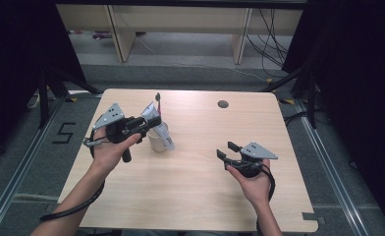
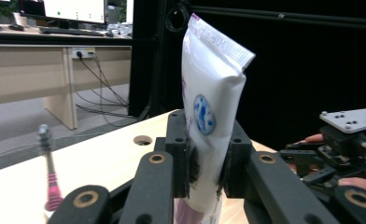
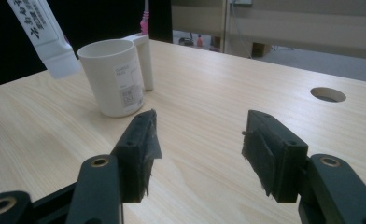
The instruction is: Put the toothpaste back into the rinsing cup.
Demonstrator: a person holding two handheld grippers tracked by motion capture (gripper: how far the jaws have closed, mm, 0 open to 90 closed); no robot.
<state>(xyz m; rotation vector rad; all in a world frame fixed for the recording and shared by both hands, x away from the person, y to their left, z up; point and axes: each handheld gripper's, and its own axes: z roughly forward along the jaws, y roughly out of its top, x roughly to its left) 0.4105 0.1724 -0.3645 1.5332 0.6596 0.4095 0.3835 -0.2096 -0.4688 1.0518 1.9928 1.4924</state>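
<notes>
Toothpaste tube (image 2: 208, 112) clamped between left gripper (image 2: 204, 158) fingers, apparently above cup (image 3: 113, 77); right gripper (image 3: 197, 140) fingers apart, empty.

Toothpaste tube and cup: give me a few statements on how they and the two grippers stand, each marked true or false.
1. The left gripper is shut on the toothpaste tube. True.
2. The right gripper holds the cup. False: its fingers stand apart with nothing between them.
3. The cup lies on its side on the table. False: it stands upright.
4. A pink toothbrush stands upright by the cup. True.
5. The tube's crimped end points up. True.
</notes>
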